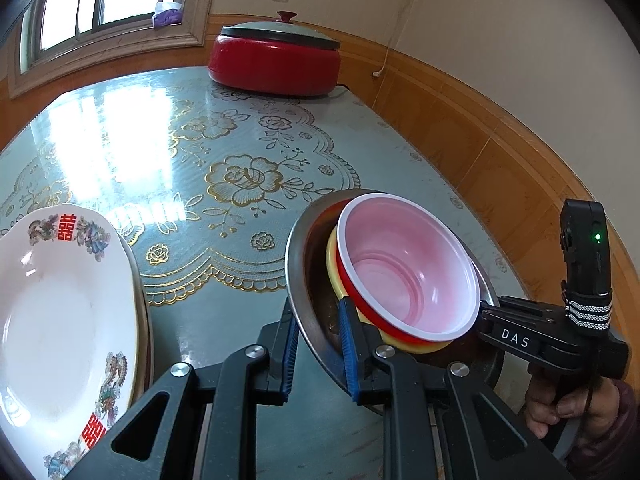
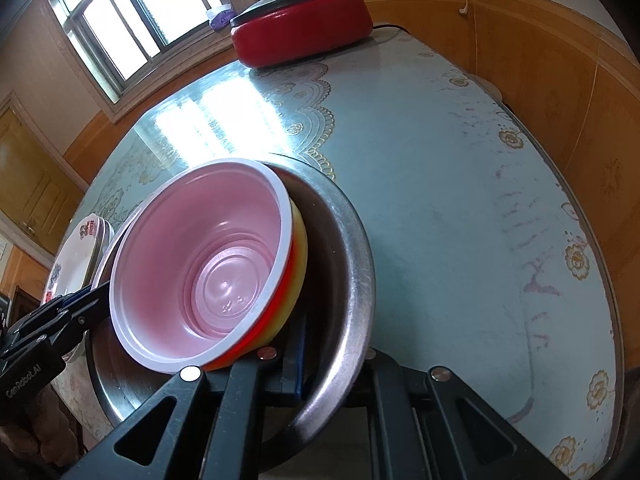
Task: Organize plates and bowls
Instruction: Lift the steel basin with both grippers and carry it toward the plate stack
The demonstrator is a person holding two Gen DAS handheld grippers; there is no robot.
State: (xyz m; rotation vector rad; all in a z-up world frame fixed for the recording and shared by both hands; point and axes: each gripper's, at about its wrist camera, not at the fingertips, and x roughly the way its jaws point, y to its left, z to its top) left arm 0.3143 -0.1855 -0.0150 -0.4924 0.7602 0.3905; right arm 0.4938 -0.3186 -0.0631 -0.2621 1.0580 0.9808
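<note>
Both the left claw (image 1: 320, 344) and right claw (image 2: 316, 356) pinch the steel bowl's (image 2: 352, 280) rim, red bowl (image 1: 408, 268) nested inside.

Tablecloth (image 1: 224, 148) showing pale teal with gold-outlined roses and scalloped lace border, window glare washing out the upper left. Electric pot (image 1: 274, 62) at top centre showing glossy red body, grey-green lid, dark red knob. Plate (image 1: 64, 320) at lower left showing white with red double-happiness characters and multicoloured dragon-phoenix motifs on the rim. Metal basin (image 2: 352, 280) showing dull silver, scuffed. Top bowl (image 2: 208, 264) showing pink inside, white rim, red outside; bowl under it (image 2: 300, 248) showing yellow. Gripper pads (image 1: 347, 344) showing blue on black frames. Wall panelling (image 1: 460, 128) showing orange wood below cream wall.
</note>
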